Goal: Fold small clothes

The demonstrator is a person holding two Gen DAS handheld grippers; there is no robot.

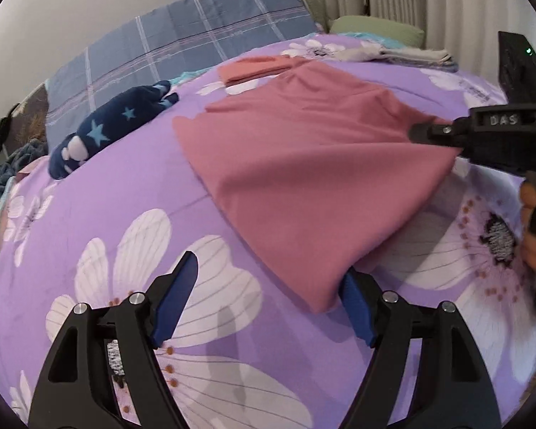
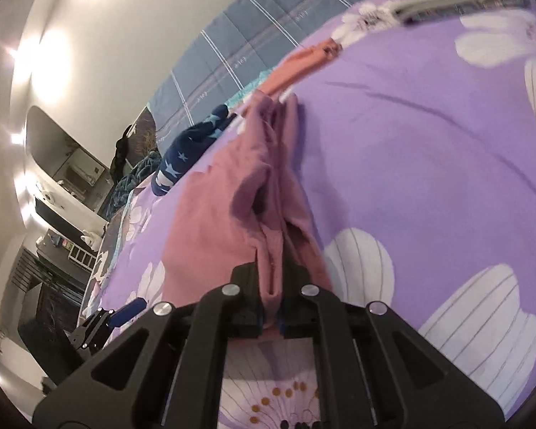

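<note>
Pink cloth lay limp on the flowered bed, one corner lifted.

Left gripper (image 1: 268, 304) hovered with fingers spread wide at the near corner of the pink garment (image 1: 303, 164), a thin, soft knit that looked light and apt to sag, best taken by corners or hems; right gripper (image 2: 271, 307) pinched a bunched edge tight above the smooth purple bedsheet (image 1: 125, 186).

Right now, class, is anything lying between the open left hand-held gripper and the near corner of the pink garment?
Nothing visible. The left hand-held gripper stands open with only bare bedspread between its fingers; the pink garment corner lies against the inner side of one pad. The navy star-print item lies well aside.
</note>
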